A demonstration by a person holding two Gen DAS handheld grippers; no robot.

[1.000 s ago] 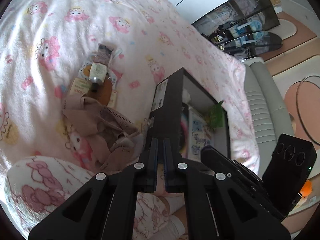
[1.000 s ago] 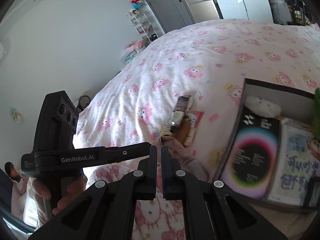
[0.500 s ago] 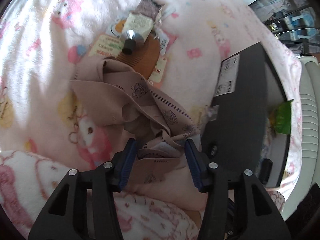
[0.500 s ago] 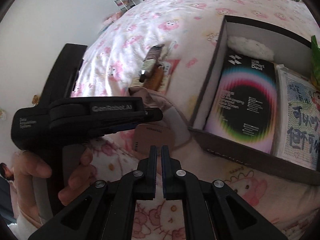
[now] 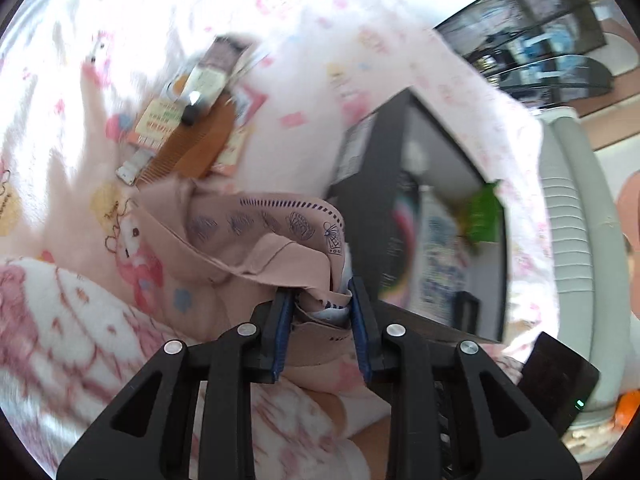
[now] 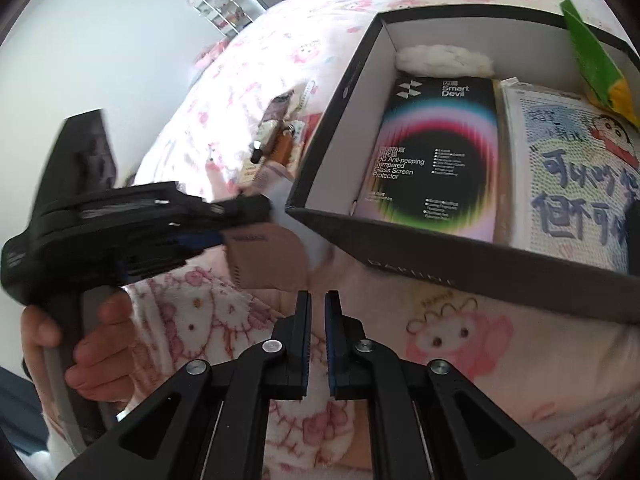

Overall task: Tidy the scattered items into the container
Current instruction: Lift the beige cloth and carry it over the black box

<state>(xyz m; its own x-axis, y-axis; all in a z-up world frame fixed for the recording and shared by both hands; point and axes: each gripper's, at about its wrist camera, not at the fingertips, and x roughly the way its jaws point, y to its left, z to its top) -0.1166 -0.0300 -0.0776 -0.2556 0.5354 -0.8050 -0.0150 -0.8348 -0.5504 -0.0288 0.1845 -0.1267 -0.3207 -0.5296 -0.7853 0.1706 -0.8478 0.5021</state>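
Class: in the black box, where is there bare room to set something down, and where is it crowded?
Bare white floor shows in the black box beside the white fluffy item, left of the screen protector pack. The right side is crowded by the cartoon pack.

Crumpled beige cloth (image 5: 256,240), beside black box (image 5: 360,200)

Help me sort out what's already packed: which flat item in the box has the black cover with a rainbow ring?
The Smart Devil screen protector pack, lying at the left side of the black box. The flat item beside it is pale, with a cartoon boy and blue handwriting.
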